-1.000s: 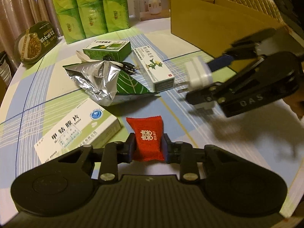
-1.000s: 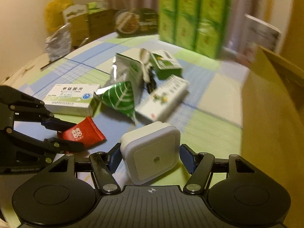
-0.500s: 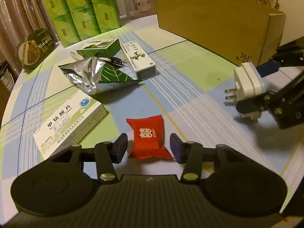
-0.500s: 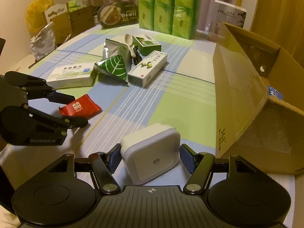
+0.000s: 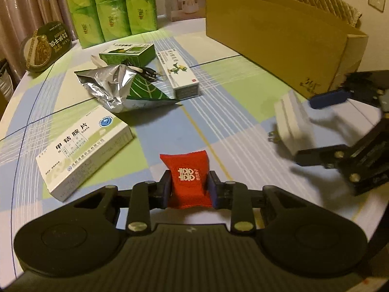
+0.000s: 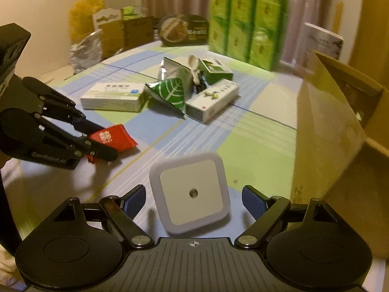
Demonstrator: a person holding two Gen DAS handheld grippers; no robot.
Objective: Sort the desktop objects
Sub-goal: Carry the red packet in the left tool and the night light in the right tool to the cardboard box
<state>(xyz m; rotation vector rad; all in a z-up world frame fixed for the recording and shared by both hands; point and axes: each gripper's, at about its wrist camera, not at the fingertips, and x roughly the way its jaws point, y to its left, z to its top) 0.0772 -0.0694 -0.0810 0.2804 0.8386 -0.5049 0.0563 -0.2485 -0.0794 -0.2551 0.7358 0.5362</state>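
My left gripper (image 5: pixel 189 187) is shut on a small red pouch (image 5: pixel 188 180) low over the table; it also shows in the right wrist view (image 6: pixel 111 137). My right gripper (image 6: pixel 193 200) is open, its blue pads apart from the white square plug-in night light (image 6: pixel 190 192) that sits between them. In the left wrist view the night light (image 5: pixel 293 126) shows at the right with its prongs pointing left, beside my right gripper (image 5: pixel 316 126).
A large open cardboard box (image 5: pixel 279 31) stands at the right. A foil bag with a green leaf (image 5: pixel 126 90), three medicine boxes (image 5: pixel 82 148) and a cable lie mid-table. Green tissue packs (image 5: pixel 111 2) and a round tin (image 5: pixel 46 46) stand at the back.
My left gripper has closed on the red pouch. My right gripper has opened and let go of the night light, and it has moved towards the table.
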